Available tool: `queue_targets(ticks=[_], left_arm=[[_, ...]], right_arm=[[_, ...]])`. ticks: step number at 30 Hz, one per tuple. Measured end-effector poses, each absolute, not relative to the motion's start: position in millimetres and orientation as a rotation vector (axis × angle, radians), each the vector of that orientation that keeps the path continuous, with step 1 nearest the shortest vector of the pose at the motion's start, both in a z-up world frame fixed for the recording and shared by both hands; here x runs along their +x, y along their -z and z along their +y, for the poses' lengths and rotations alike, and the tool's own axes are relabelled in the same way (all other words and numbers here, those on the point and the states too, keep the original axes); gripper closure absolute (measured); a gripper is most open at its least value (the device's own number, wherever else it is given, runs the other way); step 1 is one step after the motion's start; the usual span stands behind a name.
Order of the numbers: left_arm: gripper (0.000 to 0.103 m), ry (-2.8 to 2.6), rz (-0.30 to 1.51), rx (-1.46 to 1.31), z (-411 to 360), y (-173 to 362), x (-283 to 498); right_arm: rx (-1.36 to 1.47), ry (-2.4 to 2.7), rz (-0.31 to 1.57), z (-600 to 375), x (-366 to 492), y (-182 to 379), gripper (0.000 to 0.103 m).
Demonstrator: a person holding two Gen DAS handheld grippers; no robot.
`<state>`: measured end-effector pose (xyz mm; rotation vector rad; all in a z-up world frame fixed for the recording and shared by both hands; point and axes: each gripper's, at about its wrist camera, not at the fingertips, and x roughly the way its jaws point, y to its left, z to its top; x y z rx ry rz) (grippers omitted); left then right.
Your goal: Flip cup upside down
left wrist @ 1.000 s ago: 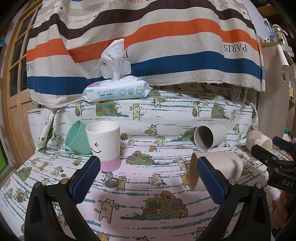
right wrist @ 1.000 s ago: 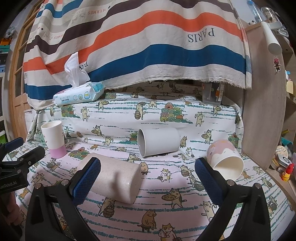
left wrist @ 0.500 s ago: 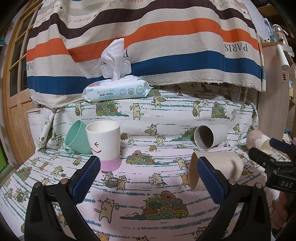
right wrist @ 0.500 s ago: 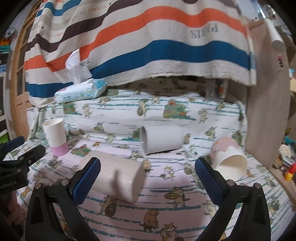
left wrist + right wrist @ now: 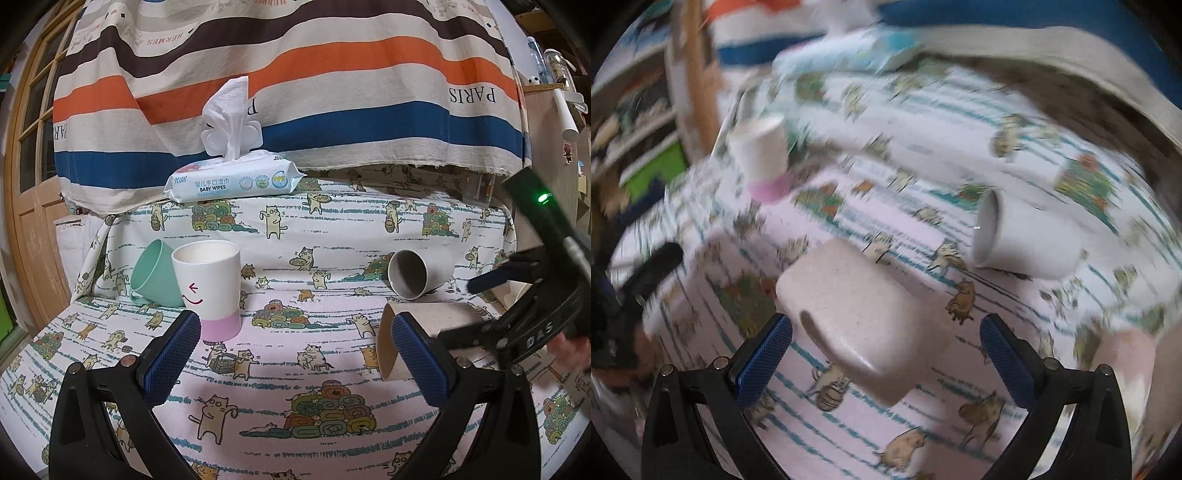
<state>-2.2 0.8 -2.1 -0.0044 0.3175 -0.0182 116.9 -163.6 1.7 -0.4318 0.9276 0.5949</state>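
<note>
Inspector: Change first. Against the frames of a second ago, the right hand-held gripper (image 5: 885, 350) has swung in over the speckled beige cup (image 5: 860, 325); its view is now tilted and motion-blurred, where before it was level and sharp. The left hand-held gripper (image 5: 295, 354) has not shifted.

Clerk: Meaning for the task?

Inspector: In my judgement the approach is under way and the grasp is not yet made. The cup is unturned and lies on its side on the cat-print cloth (image 5: 280, 373), mouth toward the left.

Clerk: State of the right one?

Inspector: Jaws spread wide. The cup sits between them, closer to the left pad; the blur does not let me say whether either pad touches it. It holds nothing.

Clerk: And the left?

Inspector: Equally wide, empty, hovering low over the cloth. The same cup shows just beyond its right finger (image 5: 417, 354).

Clerk: Farther back?

Inspector: A white cup with a pink base (image 5: 208, 288) stands upright, a green cup (image 5: 153, 275) tilted against it. A grey cup (image 5: 419, 271) lies on its side to the right. A pink-and-white cup (image 5: 1126, 369) lies near the right edge, blurred. Behind, a pack of baby wipes (image 5: 232, 181) rests on the raised ledge under the striped fabric (image 5: 332, 74).
</note>
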Motion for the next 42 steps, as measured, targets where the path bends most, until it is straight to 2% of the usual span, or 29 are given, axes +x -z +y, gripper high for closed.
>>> queue_targets(ticks=[7,16,20,29,42], left_arm=[[0.0,0.019,0.328,-0.001,0,3,0],[0.0,0.019,0.331,-0.002,0,3,1],[0.0,0.018,0.337,-0.008,1,3,2],[0.0,0.018,0.337,-0.008,2,3,2],[0.0,0.018,0.33,-0.007,1,2,0]], right_arm=[[-0.675,-0.724,0.957,-145,131,12,0.001],[-0.672,-0.864,1.112,-124,149,50,0.003],[-0.522,-0.906,1.124,-129,155,46,0.033],[-0.392,-0.687,1.102,-148,140,32,0.034],[0.064,-0.367,1.049,-204,119,-11,0.034]])
